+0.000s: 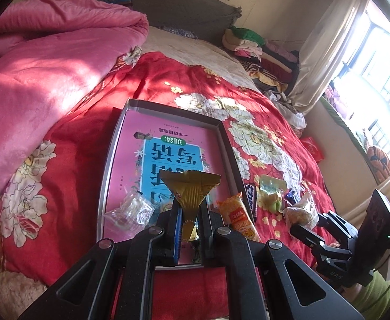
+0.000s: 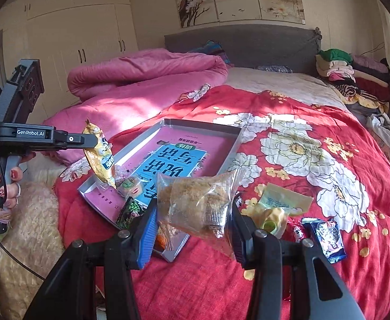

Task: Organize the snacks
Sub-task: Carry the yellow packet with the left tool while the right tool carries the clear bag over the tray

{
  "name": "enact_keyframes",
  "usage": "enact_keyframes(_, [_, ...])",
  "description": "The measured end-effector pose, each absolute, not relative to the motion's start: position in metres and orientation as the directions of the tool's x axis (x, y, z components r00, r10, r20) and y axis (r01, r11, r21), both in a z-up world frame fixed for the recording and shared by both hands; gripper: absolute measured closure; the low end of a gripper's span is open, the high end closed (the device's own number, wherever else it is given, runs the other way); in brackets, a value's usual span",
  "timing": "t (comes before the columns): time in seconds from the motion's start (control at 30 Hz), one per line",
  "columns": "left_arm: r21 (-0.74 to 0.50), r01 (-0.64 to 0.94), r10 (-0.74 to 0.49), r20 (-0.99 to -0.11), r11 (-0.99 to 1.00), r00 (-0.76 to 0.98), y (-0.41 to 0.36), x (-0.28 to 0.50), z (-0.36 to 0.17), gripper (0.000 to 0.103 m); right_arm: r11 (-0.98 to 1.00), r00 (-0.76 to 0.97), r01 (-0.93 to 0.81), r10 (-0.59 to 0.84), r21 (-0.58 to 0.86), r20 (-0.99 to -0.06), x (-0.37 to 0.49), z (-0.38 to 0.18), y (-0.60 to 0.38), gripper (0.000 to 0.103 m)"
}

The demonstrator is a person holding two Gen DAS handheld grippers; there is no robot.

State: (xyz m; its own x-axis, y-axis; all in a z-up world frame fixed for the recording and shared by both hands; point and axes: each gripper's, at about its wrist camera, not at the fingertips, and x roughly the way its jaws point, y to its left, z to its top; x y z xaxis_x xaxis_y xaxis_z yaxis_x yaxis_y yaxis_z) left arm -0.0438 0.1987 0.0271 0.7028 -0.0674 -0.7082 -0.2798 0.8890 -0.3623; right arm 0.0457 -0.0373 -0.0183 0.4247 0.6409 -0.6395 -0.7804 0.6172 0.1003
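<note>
I am holding a gold crinkled foil snack packet (image 1: 191,186) in my left claw (image 1: 188,229), whose jaws are closed tight on its lower end; its long axis is running away from me. My right claw (image 2: 195,214) is clamped on a clear plastic packet with a brown fluffy cake (image 2: 195,200), lying crosswise. Both are hanging above the near end of the shallow grey tray with a pink book cover inside (image 2: 229,149) on the red flowered bed quilt (image 2: 328,186). The left packet is nearer over the tray.
</note>
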Motion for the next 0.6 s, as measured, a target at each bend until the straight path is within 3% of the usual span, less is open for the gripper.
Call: enact_keyframes(0.6, [-0.297,-0.373,0.018,-0.76,0.879,0.649,0.216,-0.062,0.014,0.093,0.54,0.371,-0.838,0.669,0.078,-0.644,0.025,-0.02,0.0,0.055])
